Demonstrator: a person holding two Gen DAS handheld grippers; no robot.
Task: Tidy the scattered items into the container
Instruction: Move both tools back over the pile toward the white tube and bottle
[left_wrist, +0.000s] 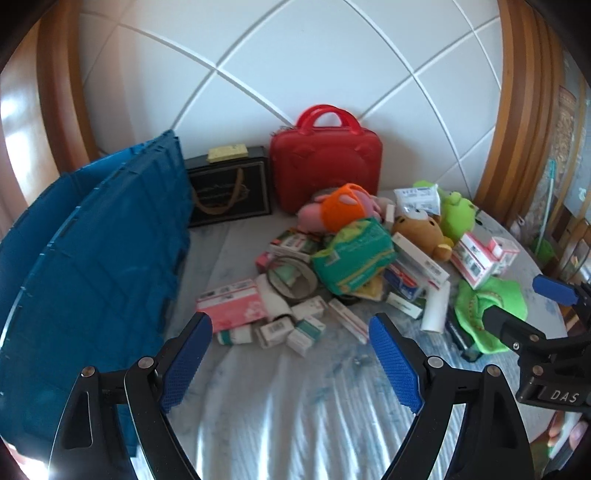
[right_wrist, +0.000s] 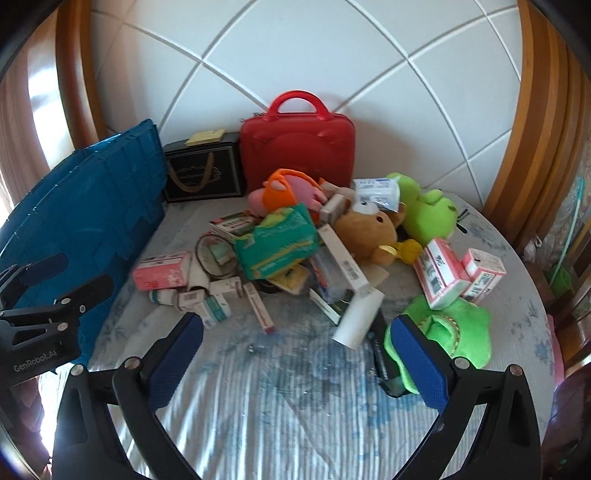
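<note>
Both my claws, left (left_wrist: 290, 365) and right (right_wrist: 295, 363), hang spread and empty over the bed; pile (left_wrist: 351, 258) sits heaped beside the crate (left_wrist: 92, 240), so I risk toppling loose boxes off it.

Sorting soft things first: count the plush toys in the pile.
3: a pink-and-orange plush in front of the red case, a brown bear mid-pile, a green frog to its right. Others may lie hidden under the boxes.

The crate (left_wrist: 92, 236) was cut off at the left edge; small box (left_wrist: 275, 330) labels were too blurred to read.
</note>
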